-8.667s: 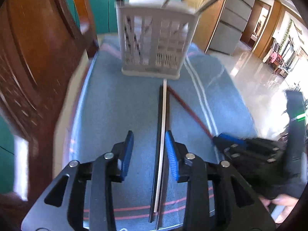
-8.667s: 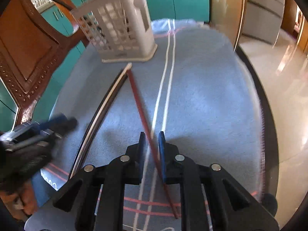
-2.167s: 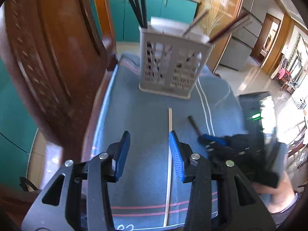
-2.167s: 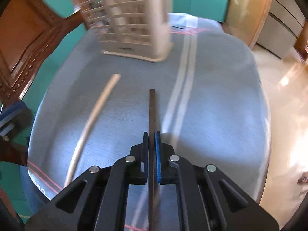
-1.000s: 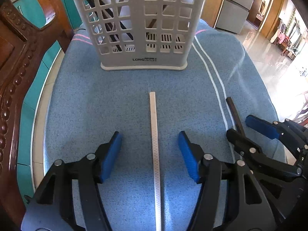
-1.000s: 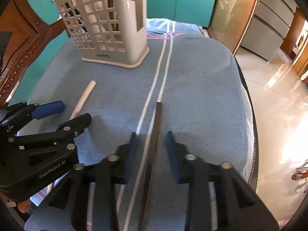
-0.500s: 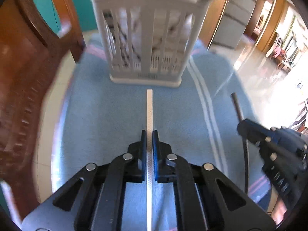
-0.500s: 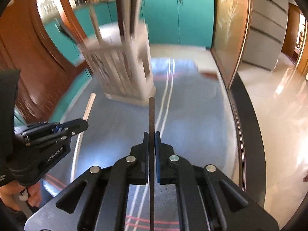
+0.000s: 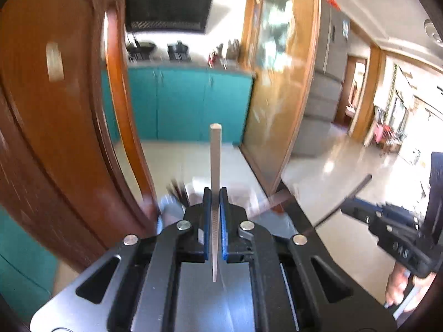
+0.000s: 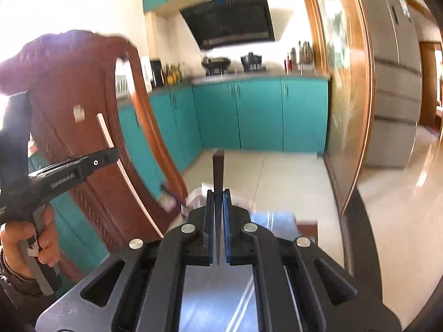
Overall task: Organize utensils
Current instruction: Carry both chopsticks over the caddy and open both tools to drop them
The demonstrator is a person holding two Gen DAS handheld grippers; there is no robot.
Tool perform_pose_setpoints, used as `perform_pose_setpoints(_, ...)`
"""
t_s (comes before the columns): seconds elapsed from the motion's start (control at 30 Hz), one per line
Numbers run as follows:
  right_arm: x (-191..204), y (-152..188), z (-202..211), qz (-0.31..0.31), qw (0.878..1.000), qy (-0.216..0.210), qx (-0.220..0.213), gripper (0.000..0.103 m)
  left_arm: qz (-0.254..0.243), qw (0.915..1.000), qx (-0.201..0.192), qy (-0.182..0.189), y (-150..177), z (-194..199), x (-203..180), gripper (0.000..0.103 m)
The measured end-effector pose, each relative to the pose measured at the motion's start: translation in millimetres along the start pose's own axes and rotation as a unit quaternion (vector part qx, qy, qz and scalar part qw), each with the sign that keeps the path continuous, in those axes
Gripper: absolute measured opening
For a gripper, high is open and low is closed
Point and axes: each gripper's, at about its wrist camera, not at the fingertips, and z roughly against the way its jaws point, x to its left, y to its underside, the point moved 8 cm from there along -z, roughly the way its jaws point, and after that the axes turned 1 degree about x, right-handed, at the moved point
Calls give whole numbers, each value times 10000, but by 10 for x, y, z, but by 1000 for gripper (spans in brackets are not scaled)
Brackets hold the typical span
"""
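Note:
My left gripper [image 9: 215, 191] is shut on a white chopstick [image 9: 215, 152] that sticks out forward and up between its blue pads. My right gripper [image 10: 218, 192] is shut on a dark brown chopstick [image 10: 218, 168] in the same way. Both are raised well above the table. The white utensil basket [image 10: 197, 197] shows only as a blurred rim just beyond the fingertips, low in both views. The left wrist view shows the right gripper [image 9: 346, 207] at the right with its dark chopstick [image 9: 351, 192]. The right wrist view shows the left gripper [image 10: 113, 152] at the left, held by a hand [image 10: 45, 244].
A carved wooden chair back [image 9: 55, 110] rises close on the left. Teal kitchen cabinets [image 9: 188, 102] and a wood-framed glass door [image 9: 279, 83] stand ahead. A grey refrigerator [image 10: 393, 83] is to the right. The blue-clothed table [image 10: 277, 218] lies below the grippers.
Both grippers closed on their chopsticks on the cloth, then lifted them high and tilted upward. The basket and table sank to the bottom of both views.

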Motion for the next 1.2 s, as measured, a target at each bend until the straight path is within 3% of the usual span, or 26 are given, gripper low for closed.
perform_pose_setpoints(0.17, 14, -434, -183, 18, 9985, 353, -425, 6, 246, 9983, -399, -348, -596, -103, 102, 7)
perform_pose_setpoints(0.3, -57, -539, -343, -14, 9953, 596, -758, 6, 493, 9964, -546, -426, -702, -356, 81, 7)
perform_pose_setpoints(0.43, -149, -316, -690, -51, 9962, 639, -596, 6, 481, 9949, -652, -602, -590, -708, 42, 7)
perform_pose_setpoints(0.67, -264, 243, -1061, -299, 9984, 478, -48, 6, 611, 9961, 38, -634, -29, -1349, 195, 7)
perform_pose_setpoints(0.97, -214, 248, -978, -263, 9982, 527, -72, 8, 331, 9971, 25, -688, 158, -1407, 161, 7)
perform_pose_setpoints(1.03, -215, 198, -929, -296, 9982, 496, -127, 15, 229, 9971, 7, -721, 169, -1387, 123, 7)
perform_pose_setpoints(1.13, -180, 152, -681, -267, 9978, 479, -364, 22, 176, 9973, -61, -711, 171, -1292, 85, 14)
perform_pose_setpoints(1.2, -130, 138, -484, -212, 9973, 467, -529, 31, 165, 9973, -125, -710, 160, -1185, 74, 25)
